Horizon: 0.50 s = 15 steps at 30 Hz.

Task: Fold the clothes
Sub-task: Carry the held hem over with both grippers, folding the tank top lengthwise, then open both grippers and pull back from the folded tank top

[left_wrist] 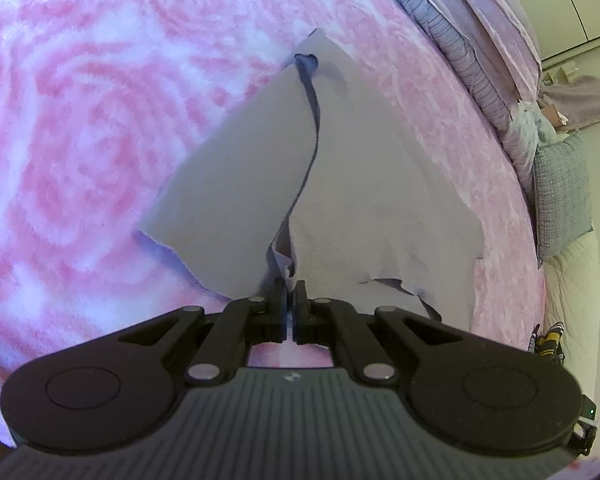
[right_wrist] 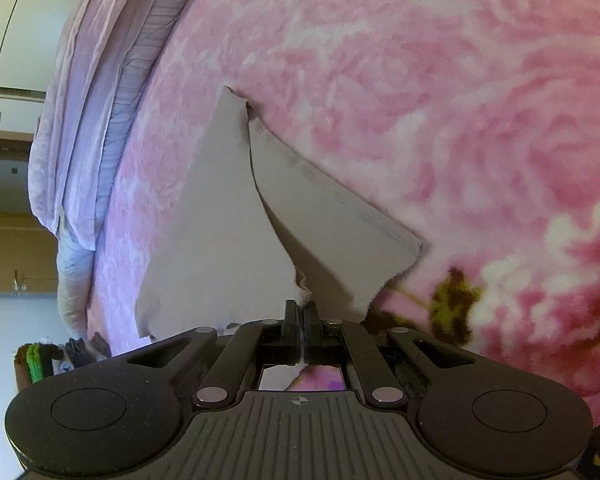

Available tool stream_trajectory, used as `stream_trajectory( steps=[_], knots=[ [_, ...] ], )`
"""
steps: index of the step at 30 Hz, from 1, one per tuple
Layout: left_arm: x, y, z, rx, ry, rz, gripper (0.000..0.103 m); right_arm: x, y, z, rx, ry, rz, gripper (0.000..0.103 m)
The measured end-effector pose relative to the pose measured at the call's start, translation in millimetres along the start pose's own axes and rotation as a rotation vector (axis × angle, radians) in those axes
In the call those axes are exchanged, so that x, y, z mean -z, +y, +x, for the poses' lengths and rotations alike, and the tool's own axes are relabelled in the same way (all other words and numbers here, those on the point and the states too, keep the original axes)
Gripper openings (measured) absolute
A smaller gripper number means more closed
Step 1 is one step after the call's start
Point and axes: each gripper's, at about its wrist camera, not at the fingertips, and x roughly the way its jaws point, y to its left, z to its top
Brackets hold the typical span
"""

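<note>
A plain grey garment hangs lifted over the pink rose-patterned blanket, draping away from me in two panels with a fold line down its middle. My left gripper is shut on its near edge, a pinch of cloth bunched between the fingers. In the right wrist view the same grey garment slopes down toward the blanket, its far corner resting on it. My right gripper is shut on another bunched bit of the garment's edge.
Lilac pillows and a ribbed quilt are stacked along the bed's far side, seen again as pillows on the left. A grey textured cushion lies by the bed edge. Small clutter sits beyond the bed.
</note>
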Motion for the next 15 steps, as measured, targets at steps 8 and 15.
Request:
stream_trajectory(
  steps=[8, 15],
  knots=[
    [-2, -7, -12, -0.094, 0.038, 0.108, 0.004, 9, 32, 4, 0.262, 0.044, -0.326, 0.001],
    [-56, -35, -39, -0.172, -0.149, 0.297, 0.005, -15, 85, -4, 0.3, -0.12, -0.641, 0.003]
  ],
)
